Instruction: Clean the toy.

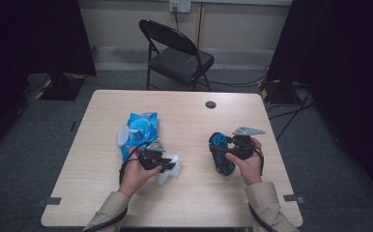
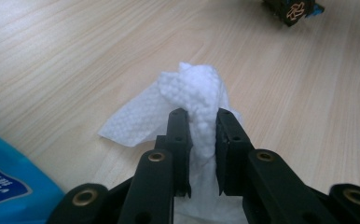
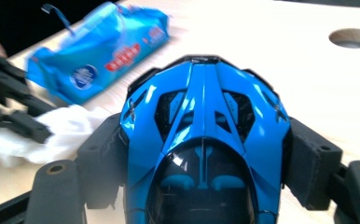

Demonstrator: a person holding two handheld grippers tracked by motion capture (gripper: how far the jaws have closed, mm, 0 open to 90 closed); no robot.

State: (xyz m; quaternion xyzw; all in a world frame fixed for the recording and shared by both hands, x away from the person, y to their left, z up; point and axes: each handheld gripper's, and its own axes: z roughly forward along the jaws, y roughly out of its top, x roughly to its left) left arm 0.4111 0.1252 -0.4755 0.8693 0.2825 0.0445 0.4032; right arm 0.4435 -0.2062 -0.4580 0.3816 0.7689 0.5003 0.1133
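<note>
A crumpled white wipe (image 2: 192, 95) is pinched between the jaws of my left gripper (image 2: 201, 122), low over the wooden table (image 1: 194, 193); from above, the wipe (image 1: 174, 162) sticks out to the right of that gripper (image 1: 169, 165). A glossy blue and black toy car (image 3: 204, 154) sits clamped between the jaws of my right gripper (image 3: 206, 154). In the high view the toy car (image 1: 220, 152) lies right of centre, with the right gripper (image 1: 223, 151) shut on it. The car's nose points toward the left gripper (image 3: 15, 119) and its wipe (image 3: 57, 133).
A blue pack of wipes (image 1: 138, 130) lies left of centre, just behind my left hand, its flap open. A round cable hole (image 1: 210, 104) sits near the table's far edge. A black folding chair (image 1: 175, 53) stands beyond the table.
</note>
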